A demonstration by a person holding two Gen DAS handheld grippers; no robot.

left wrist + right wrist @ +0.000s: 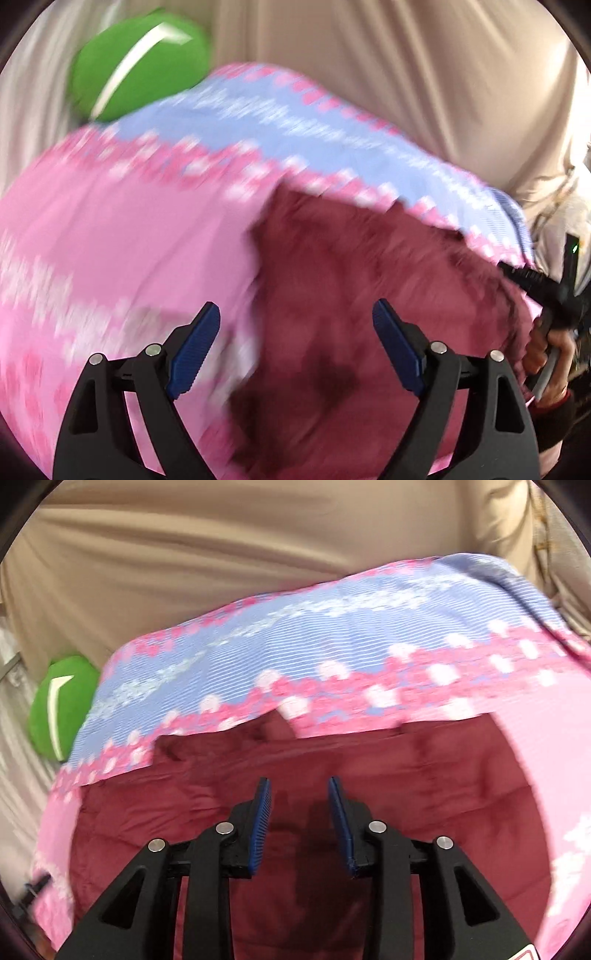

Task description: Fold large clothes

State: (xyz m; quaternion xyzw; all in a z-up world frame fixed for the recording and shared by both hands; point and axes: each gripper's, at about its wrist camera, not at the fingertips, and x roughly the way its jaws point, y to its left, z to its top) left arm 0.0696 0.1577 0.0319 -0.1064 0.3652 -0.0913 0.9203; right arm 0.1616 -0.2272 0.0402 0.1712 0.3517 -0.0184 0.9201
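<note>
Overhead, left gripper [295, 332] is hanging with jaws spread wide, nothing between the blue pads [195, 354], no contact visible. Right gripper [300, 821] is showing a narrower gap, also gripping nothing. Garment [332, 646], pink with a blue band and maroon lining [332, 775], is lying bunched on the beige sheet [184, 554], filling both views from 9 to 3 o'clock. Green cushion [140, 62] is sitting at 11 o'clock, touching the garment's edge. Left view is blurring heavily.
</note>
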